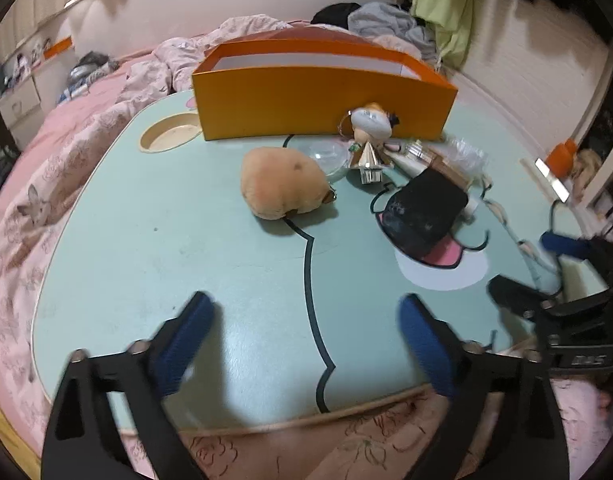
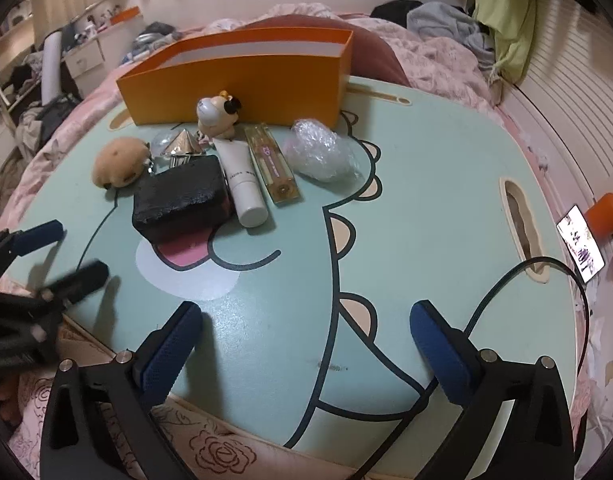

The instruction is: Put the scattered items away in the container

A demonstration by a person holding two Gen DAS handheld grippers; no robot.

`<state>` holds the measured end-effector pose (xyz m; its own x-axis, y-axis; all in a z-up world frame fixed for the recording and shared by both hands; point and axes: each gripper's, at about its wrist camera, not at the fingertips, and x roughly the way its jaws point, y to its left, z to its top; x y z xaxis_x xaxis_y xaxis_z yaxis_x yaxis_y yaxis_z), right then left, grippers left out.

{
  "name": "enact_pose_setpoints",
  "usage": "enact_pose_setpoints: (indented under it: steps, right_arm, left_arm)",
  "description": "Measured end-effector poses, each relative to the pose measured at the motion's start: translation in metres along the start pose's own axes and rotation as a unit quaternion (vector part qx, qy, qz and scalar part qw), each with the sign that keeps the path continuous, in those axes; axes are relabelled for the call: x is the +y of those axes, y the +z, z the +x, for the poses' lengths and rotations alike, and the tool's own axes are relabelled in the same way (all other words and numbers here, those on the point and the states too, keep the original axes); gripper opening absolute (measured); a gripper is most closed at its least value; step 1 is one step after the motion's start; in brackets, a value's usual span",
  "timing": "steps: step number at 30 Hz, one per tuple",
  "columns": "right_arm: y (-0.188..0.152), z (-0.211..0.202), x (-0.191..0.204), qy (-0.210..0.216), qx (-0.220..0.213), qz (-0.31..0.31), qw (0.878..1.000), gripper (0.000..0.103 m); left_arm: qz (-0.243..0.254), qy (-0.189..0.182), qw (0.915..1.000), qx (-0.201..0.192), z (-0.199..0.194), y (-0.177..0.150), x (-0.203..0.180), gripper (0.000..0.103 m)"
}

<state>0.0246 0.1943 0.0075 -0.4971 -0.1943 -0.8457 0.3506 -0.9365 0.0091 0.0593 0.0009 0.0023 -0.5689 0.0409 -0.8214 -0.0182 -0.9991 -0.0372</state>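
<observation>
An orange box (image 1: pixel 322 100) (image 2: pixel 242 76) stands open at the far side of the mint lap table (image 1: pixel 166 240) (image 2: pixel 446 200). In front of it lie a tan plush (image 1: pixel 282 186) (image 2: pixel 120 160), a black pouch (image 1: pixel 422 208) (image 2: pixel 180 198), a small cow figure (image 1: pixel 372 122) (image 2: pixel 218 114), a gold cone trinket (image 1: pixel 368 156) (image 2: pixel 182 142), a white tube (image 2: pixel 244 182), a clear flat case (image 2: pixel 272 168) and a crumpled clear bag (image 2: pixel 322 154). My left gripper (image 1: pixel 306 340) is open and empty near the front edge. My right gripper (image 2: pixel 306 348) is open and empty, also near the front edge.
The table rests on a pink bed quilt (image 1: pixel 46 200). A round cup recess (image 1: pixel 168 134) is at the table's far left, a slot (image 2: pixel 524 224) at its right. A black cable (image 2: pixel 546 268) crosses the right edge. A lit phone (image 2: pixel 580 248) lies beyond. Clothes pile up behind.
</observation>
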Motion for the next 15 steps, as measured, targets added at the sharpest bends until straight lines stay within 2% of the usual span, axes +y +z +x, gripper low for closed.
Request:
enact_pose_setpoints:
  steps: [15]
  right_arm:
    - [0.0028, 0.0002, 0.0005, 0.003, 0.002, -0.003, 1.0, 0.103]
  left_arm:
    - [0.006, -0.001, 1.0, -0.003, 0.0037, 0.0002, 0.0022, 0.103]
